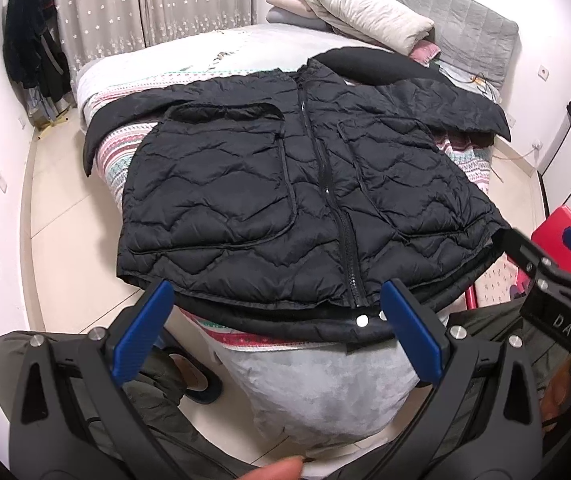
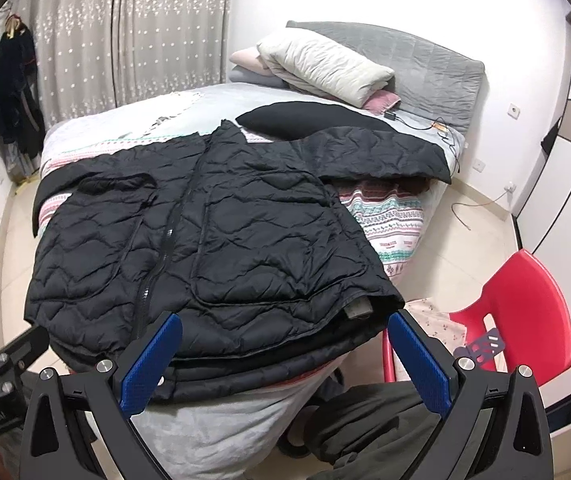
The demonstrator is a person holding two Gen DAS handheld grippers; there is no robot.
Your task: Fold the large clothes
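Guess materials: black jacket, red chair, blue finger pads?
Black jacket: looks like thin synthetic shell, likely nylon or polyester, over padding; faint sheen, wavy quilting, fine wrinkles.
Red chair: moulded plastic, probably; uniform glossy colour, one-piece curved back with a slot.
Blue finger pads: look like textured rubber or plastic; matte, fine grid pattern. Exact compound not discernible.

Jacket (image 1: 245,184): quilted black cloth, faint sheen. Bed (image 2: 393,216) wears patterned woven fabric. Chair (image 2: 525,304) is glossy red plastic. Gripper pads (image 1: 143,332): textured blue, matt black frames.
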